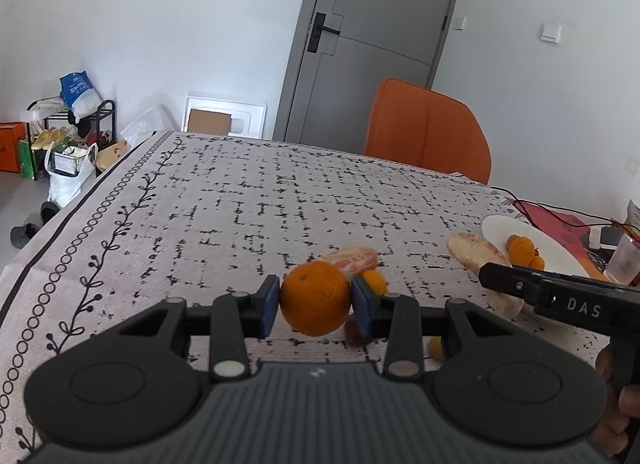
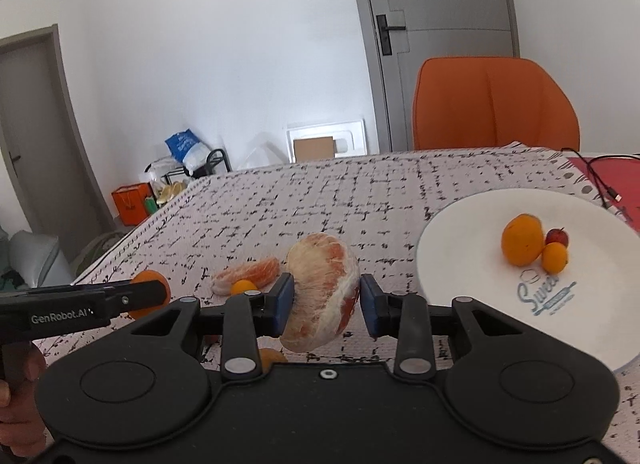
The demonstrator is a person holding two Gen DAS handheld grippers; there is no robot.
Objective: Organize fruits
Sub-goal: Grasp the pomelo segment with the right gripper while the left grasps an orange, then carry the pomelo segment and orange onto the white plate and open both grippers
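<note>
My left gripper is shut on an orange, held just above the tablecloth. My right gripper is shut on a peeled pomelo piece, left of the white plate. The plate holds an orange, a small kumquat and a small red fruit. A second pomelo piece and a kumquat lie on the cloth behind my grippers. In the left wrist view the right gripper's pomelo piece shows beside the plate.
The table has a patterned cloth. An orange chair stands at the far edge. Black cables lie on a red mat behind the plate. A plastic cup stands at the right. More small fruits lie under the grippers.
</note>
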